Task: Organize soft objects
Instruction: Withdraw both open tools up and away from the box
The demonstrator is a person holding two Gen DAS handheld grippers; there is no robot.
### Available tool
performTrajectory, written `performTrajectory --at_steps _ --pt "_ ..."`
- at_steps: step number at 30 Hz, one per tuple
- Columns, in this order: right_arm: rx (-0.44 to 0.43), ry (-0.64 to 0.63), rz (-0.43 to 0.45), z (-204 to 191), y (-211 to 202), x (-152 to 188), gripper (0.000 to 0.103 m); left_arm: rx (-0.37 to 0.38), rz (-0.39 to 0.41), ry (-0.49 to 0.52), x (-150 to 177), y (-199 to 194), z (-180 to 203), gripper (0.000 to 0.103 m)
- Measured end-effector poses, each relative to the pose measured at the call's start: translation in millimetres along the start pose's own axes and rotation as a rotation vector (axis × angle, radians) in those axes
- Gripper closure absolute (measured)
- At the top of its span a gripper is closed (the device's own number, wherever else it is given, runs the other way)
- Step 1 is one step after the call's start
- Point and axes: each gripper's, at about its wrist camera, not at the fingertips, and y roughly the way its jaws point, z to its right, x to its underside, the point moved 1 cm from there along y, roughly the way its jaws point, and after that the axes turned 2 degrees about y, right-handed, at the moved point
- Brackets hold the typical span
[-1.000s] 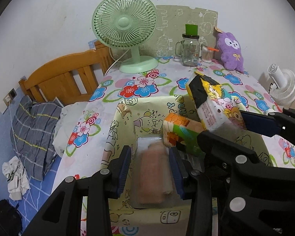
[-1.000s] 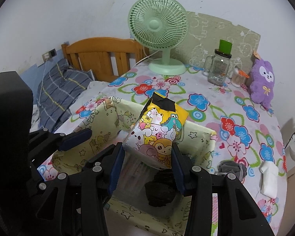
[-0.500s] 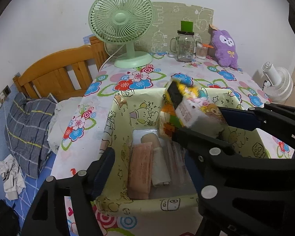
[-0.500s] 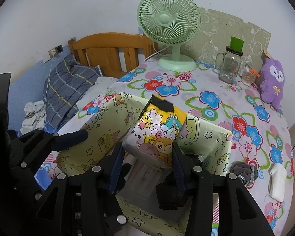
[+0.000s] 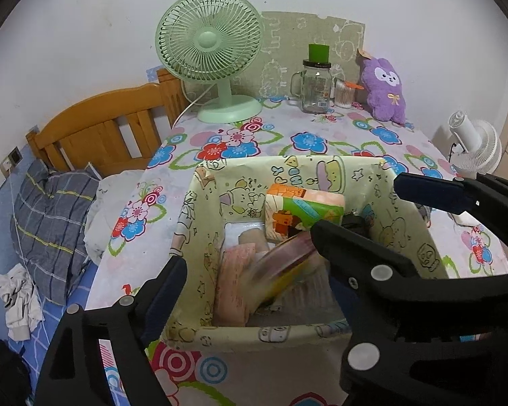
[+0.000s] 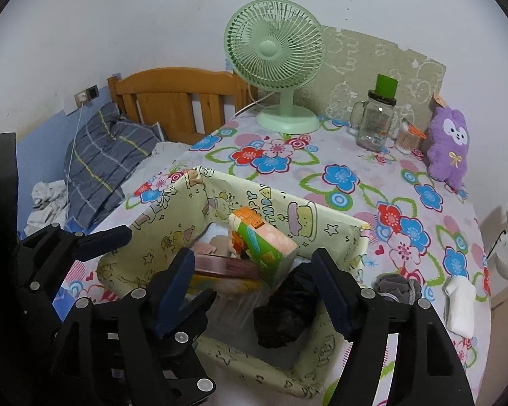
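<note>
A pale yellow cartoon-print box [image 5: 199, 209] [image 6: 159, 223] stands on the flowered table. Inside lie a pink folded cloth [image 5: 233, 280], an orange-green tissue pack [image 5: 301, 209] [image 6: 260, 240], a black bundle [image 6: 288, 308] and the yellow cartoon tissue pack [image 5: 284, 267] [image 6: 223, 277], blurred and lying on its side. My left gripper [image 5: 250, 264] is open above the box's near left. My right gripper [image 6: 250, 284] is open and empty above the box; in the left wrist view its fingers [image 5: 426, 189] reach in from the right.
A green fan [image 5: 213, 50], glass jar [image 5: 316, 84] and purple plush [image 5: 384, 91] stand at the table's back. A grey sock [image 6: 396, 287] and a white sock [image 6: 460, 304] lie right of the box. A wooden bed [image 5: 94, 135] is to the left, a white fan [image 5: 474, 145] to the right.
My right gripper opened and let go of the yellow cartoon tissue pack, which dropped into the box. My left gripper opened too, and both drew back.
</note>
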Motion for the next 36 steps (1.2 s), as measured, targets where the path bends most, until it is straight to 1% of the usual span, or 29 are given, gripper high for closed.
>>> performTrajectory --at_steps 7,13,18,20,29,36 --pt "0.023 0.014 0.026 8.4 -16.0 5.2 0.024 0.001 0.017 0.007 -1.0 -8.7 11.5 0.014" --pt "0.045 0.031 0.056 19.4 -31.5 8.8 0.02 -0.002 0.036 0.007 -3.8 -17.9 23.3 0.01" --pt "0.076 0.054 0.085 29.8 -44.4 11.1 0.012 -0.003 0.054 0.007 -7.7 -25.5 33.9 0.008" --pt "0.083 0.065 0.093 34.7 -49.0 12.3 0.01 -0.004 0.062 0.009 -8.7 -28.5 38.6 0.008" --pt "0.113 0.108 0.119 57.9 -69.3 18.4 0.007 -0.009 0.099 0.024 -13.9 -39.5 61.7 0.007" --pt "0.147 0.134 0.143 73.3 -84.1 21.9 0.006 0.008 0.112 0.016 -20.0 -46.3 78.8 0.007"
